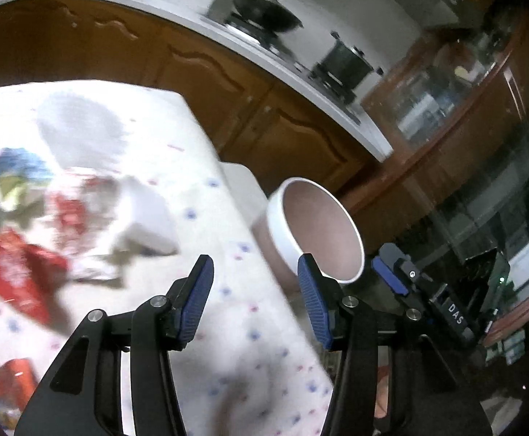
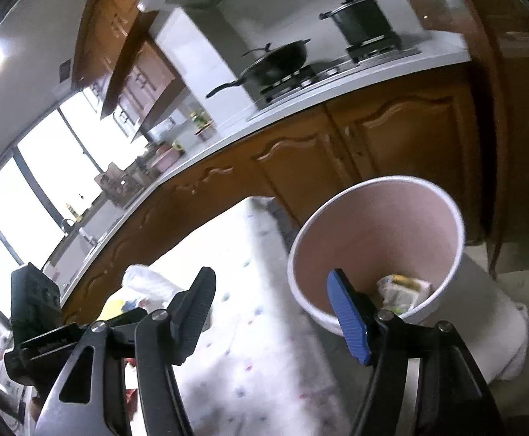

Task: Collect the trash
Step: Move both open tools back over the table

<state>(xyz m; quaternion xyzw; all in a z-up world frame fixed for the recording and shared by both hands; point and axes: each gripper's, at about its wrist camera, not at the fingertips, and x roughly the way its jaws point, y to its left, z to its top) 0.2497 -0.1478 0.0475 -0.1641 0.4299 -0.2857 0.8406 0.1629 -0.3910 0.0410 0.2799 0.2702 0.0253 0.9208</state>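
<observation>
A pink bin (image 1: 322, 232) with a white rim stands just off the table's right edge. In the right wrist view the bin (image 2: 384, 225) holds a crumpled wrapper (image 2: 404, 289) at its bottom. Trash lies on the white dotted tablecloth (image 1: 249, 312): red wrappers (image 1: 17, 269), a blue and yellow wrapper (image 1: 17, 174) and white paper (image 1: 144, 218). My left gripper (image 1: 255, 292) hangs open above the cloth with nothing between its fingers. My right gripper (image 2: 273, 310) is open and empty too, its blue pad (image 2: 348, 319) at the bin's near rim.
Brown kitchen cabinets (image 2: 391, 138) run under a white counter behind the table, with a wok (image 2: 279, 61) and a pot (image 2: 362, 21) on the stove. A glass-fronted cabinet (image 1: 475, 152) stands to the right. A white plastic bag (image 2: 144, 283) lies at the table's far left.
</observation>
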